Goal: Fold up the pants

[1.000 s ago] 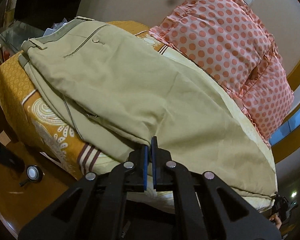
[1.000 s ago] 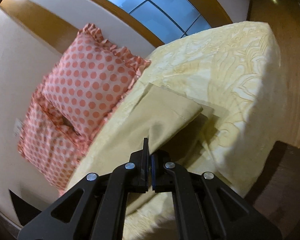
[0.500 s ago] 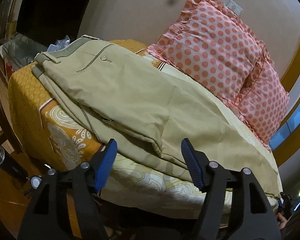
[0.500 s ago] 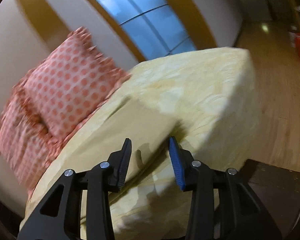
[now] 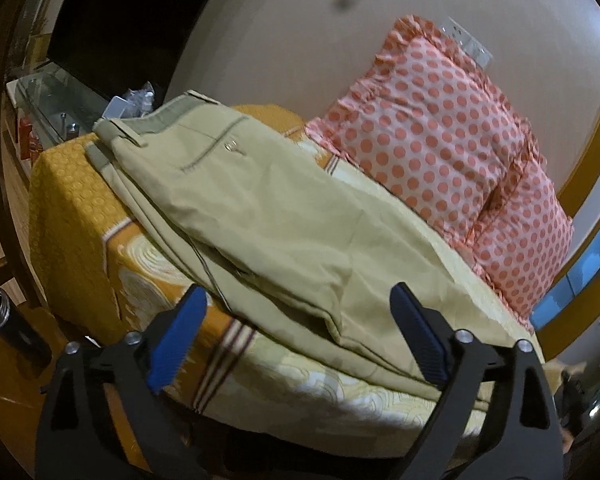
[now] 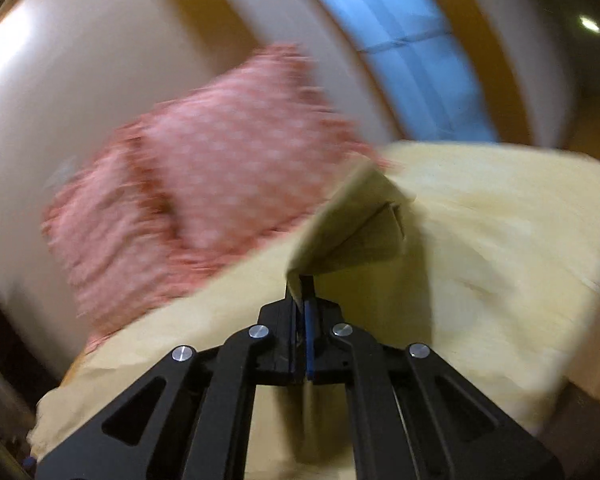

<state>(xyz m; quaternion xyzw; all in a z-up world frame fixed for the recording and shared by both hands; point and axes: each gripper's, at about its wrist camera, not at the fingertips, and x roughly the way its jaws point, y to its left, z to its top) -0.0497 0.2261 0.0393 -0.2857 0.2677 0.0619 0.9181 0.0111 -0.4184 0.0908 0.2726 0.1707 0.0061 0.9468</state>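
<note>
Khaki pants (image 5: 268,216) lie lengthwise on the bed, waistband at the far left, legs running right. My left gripper (image 5: 296,336) is open and empty, hanging just in front of the pants' near edge at the bed's side. In the right wrist view, my right gripper (image 6: 304,292) is shut on the hem end of the pants (image 6: 352,224) and holds it lifted off the yellow bedspread (image 6: 500,264). This view is blurred by motion.
Two pink polka-dot pillows (image 5: 452,152) lean on the wall behind the pants; they also show in the right wrist view (image 6: 204,184). An orange patterned cover (image 5: 72,216) drapes the bed's left end. A dark metal bottle (image 5: 4,320) stands on the wooden floor.
My left gripper opened, let go of the pants and backed away. My right gripper opened, then shut again on the leg end and lifted it.
</note>
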